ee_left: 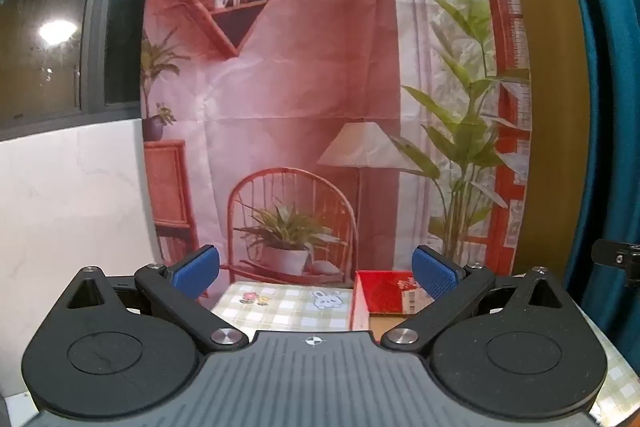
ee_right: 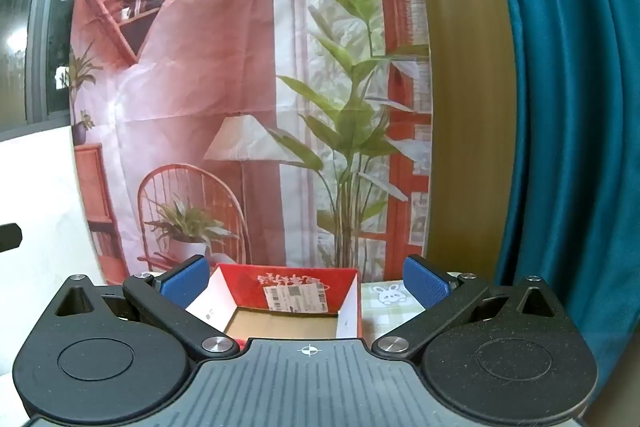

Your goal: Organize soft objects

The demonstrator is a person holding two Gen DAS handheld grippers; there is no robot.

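An open red cardboard box (ee_right: 292,301) with white flaps and a brown floor stands on the checked tablecloth (ee_left: 280,303). In the right wrist view it sits straight ahead, between the blue pads of my right gripper (ee_right: 306,281), which stands open and holds nothing. In the left wrist view the same red box (ee_left: 384,295) lies ahead to the right, partly behind the right pad. My left gripper (ee_left: 316,273) is open too, with only tablecloth between its fingers. No soft object shows in either view.
A printed backdrop (ee_left: 320,87) of a room hangs right behind the table. A teal curtain (ee_right: 568,107) hangs at the right, a dark window (ee_left: 52,27) and white wall at the left. The tablecloth bears a rabbit print (ee_left: 328,299).
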